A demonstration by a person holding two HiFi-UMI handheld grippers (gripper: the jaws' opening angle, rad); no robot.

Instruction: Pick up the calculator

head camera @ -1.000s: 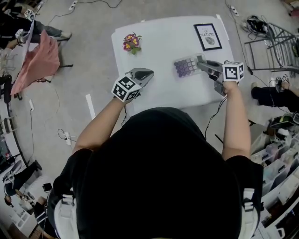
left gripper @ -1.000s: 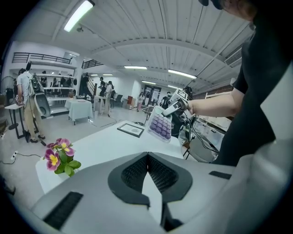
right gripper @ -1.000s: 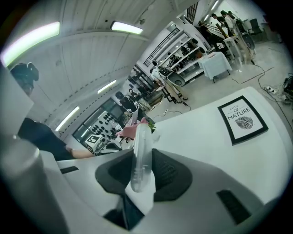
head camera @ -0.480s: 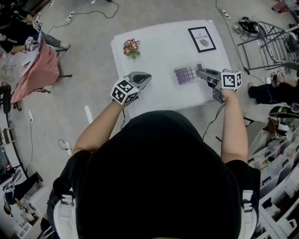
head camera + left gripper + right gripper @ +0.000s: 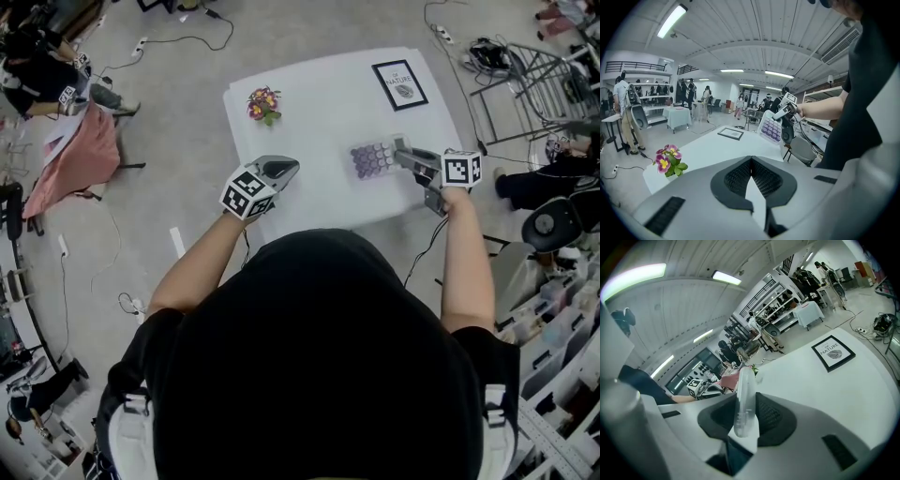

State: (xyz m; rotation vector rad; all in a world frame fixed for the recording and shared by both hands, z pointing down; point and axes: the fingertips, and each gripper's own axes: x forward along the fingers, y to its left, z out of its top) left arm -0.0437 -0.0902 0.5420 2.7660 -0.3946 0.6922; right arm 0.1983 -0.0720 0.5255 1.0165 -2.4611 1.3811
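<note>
The right gripper [image 5: 403, 152] is pinching the white, purple-keyed plastic calculator [image 5: 372, 158] by 1 thin edge, holding it tilted above the white rectangular table [image 5: 319, 103], while the unneeded left gripper [image 5: 286, 169], jaws together and empty, is hovering aside.

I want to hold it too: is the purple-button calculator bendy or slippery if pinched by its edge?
Probably stiff: the calculator sticks straight out from the right gripper, in the air, without drooping. It looks like thin plastic, so likely light. With only one end pinched, its smooth edge might slip.
</note>
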